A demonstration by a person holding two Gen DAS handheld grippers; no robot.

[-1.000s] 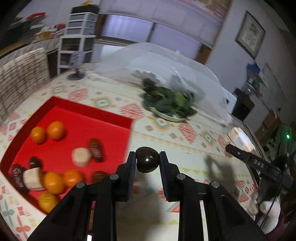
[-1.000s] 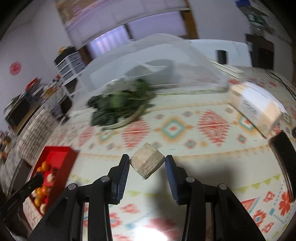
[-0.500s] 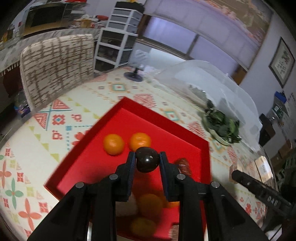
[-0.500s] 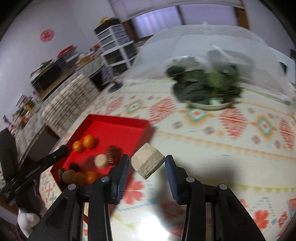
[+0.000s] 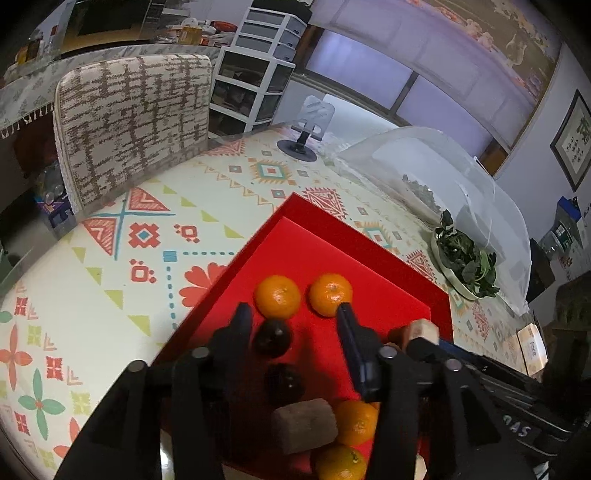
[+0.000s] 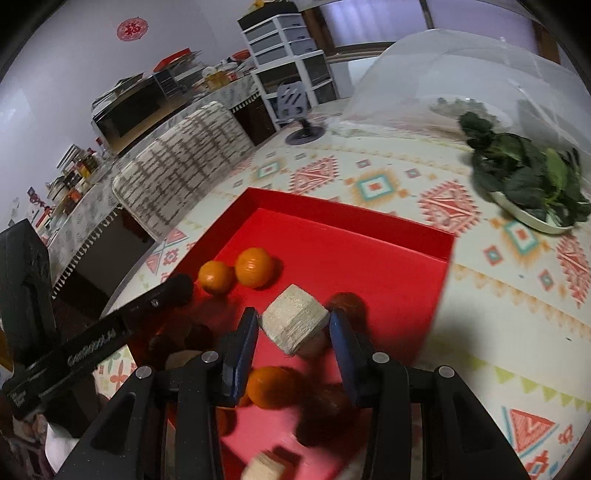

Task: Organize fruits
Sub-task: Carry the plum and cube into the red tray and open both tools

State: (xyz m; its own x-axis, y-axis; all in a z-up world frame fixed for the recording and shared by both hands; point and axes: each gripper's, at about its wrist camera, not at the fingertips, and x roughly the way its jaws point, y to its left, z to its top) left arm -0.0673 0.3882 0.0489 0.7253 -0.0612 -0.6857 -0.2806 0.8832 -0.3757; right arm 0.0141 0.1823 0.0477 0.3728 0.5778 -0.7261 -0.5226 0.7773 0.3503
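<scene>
The left tool [image 5: 295,317] has just opened wide, leaving the dark fruit [image 5: 272,338] on the red tray [image 5: 314,243]. The right tool [image 6: 293,325], now over it, grips the pale block [image 6: 295,323]

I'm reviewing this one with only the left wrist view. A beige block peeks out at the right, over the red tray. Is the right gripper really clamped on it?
Observer: Yes. The right wrist view shows the right gripper with both pads against the beige block, which is turned corner-up.
Operator: What's just past that block?
Observer: A dark reddish fruit on the red tray, right behind the gripper's right finger.
Operator: Any room marker to match this with other recordings?
Observer: A round red paper-cut decoration on the wall, top left of the right wrist view.
</scene>
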